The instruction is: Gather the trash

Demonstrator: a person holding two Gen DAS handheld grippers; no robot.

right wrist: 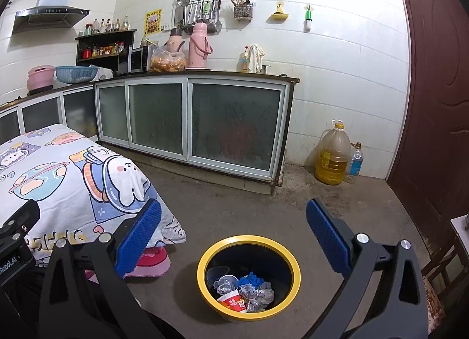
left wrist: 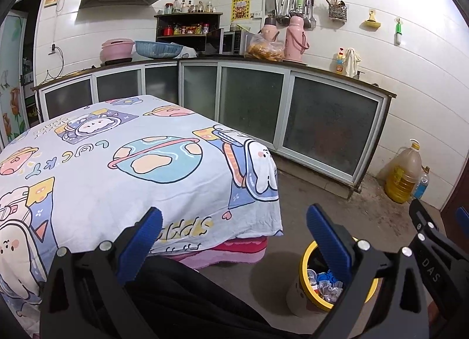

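Since both are wide open and hold nothing, the right hand-held gripper (right wrist: pixel 233 233) hangs over the yellow bin (right wrist: pixel 295 271) (trash (right wrist: pixel 246 292) lies inside), and the left hand-held gripper (left wrist: pixel 234 235) faces the bare desk (left wrist: pixel 96 180).

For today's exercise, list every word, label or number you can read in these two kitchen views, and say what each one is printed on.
"DAS": right claw's black frame, seen from the left wrist.
"Robot.AI", start cut off: left claw's black body, seen from the right wrist.
"LUCKY", upside down: tablecloth.
Yellow wall poster: too small to read.
Oil jug label: blurred.
Red packet in the bin: unreadable.
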